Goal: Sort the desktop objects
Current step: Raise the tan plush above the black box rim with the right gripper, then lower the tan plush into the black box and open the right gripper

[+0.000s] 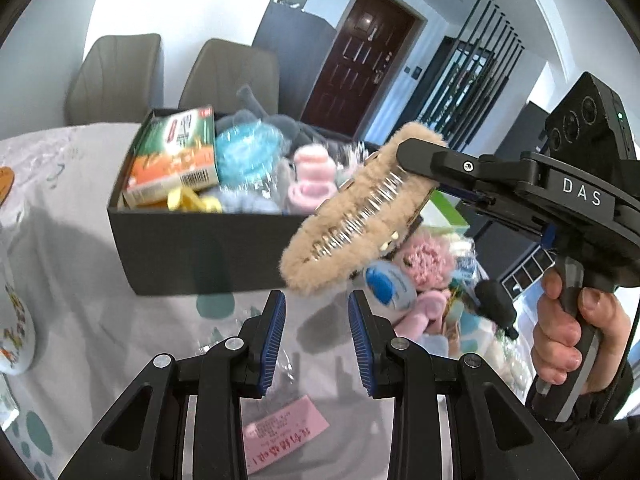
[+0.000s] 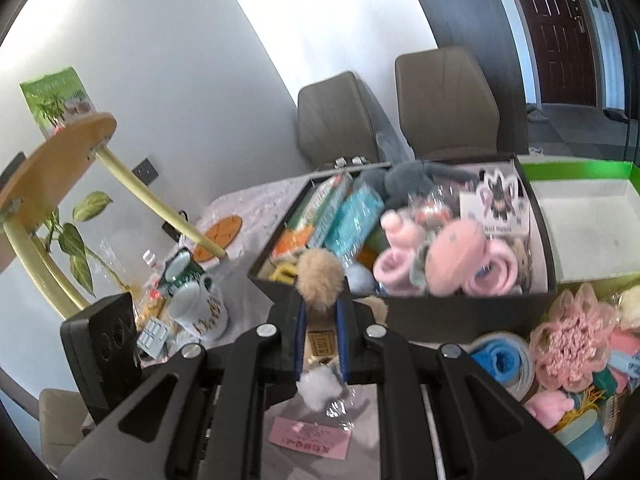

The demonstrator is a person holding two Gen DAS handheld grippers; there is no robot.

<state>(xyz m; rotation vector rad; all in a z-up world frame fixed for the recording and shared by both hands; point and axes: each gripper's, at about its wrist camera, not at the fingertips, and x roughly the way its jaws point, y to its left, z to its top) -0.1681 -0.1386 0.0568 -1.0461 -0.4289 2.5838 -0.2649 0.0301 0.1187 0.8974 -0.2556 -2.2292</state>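
Note:
My right gripper (image 2: 322,320) is shut on a beige furry hair clip (image 1: 352,216) with metal teeth, held in the air just in front of the black storage box (image 1: 200,240). In the right wrist view the clip (image 2: 320,276) sticks up between the blue pads. The box (image 2: 460,312) holds cartons, plush toys and pink items. My left gripper (image 1: 317,336) is open and empty, low over the table, just below the clip.
A pink slip (image 1: 284,432) lies on the tablecloth near me. A pile of soft toys and a pink flower (image 2: 572,336) sits right of the box. Mugs (image 2: 200,304) and a wooden stand (image 2: 56,160) are at left. A green-rimmed box (image 2: 584,220) stands at right.

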